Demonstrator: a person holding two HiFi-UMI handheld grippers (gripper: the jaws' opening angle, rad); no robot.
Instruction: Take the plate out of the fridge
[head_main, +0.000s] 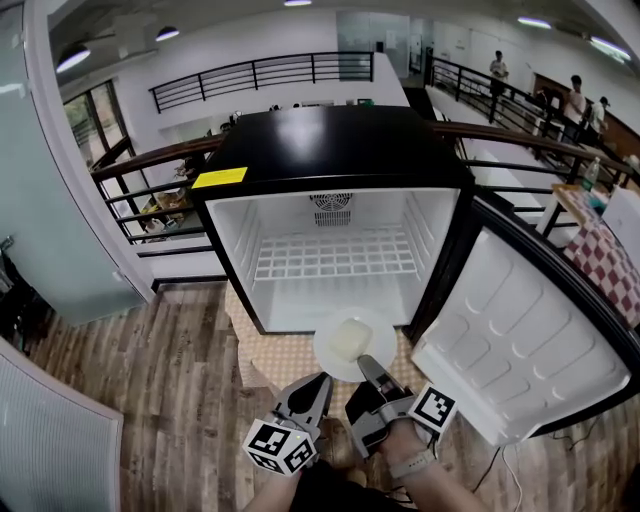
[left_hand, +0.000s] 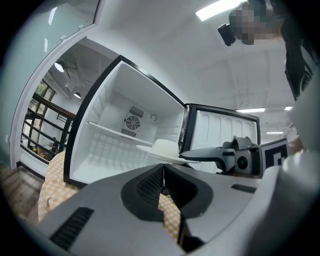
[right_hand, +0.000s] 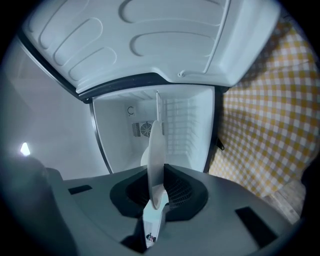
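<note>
A round white plate (head_main: 368, 330) carrying a pale block (head_main: 347, 340) hangs just in front of the open black mini fridge (head_main: 335, 160), outside its white, empty interior. My right gripper (head_main: 366, 362) is shut on the plate's near rim; in the right gripper view the plate (right_hand: 156, 150) stands edge-on between the jaws of the right gripper (right_hand: 159, 192). My left gripper (head_main: 320, 385) sits just left of it, shut with nothing held. In the left gripper view, the plate (left_hand: 150, 149) and block (left_hand: 165, 146) float beyond the closed jaws of the left gripper (left_hand: 163, 167).
The fridge door (head_main: 520, 330) swings wide open to the right. A yellow checked cloth (head_main: 280, 365) lies under the fridge on the wooden floor (head_main: 150, 380). Behind are a black railing (head_main: 260, 72), a red checked table (head_main: 605, 262) and people far right.
</note>
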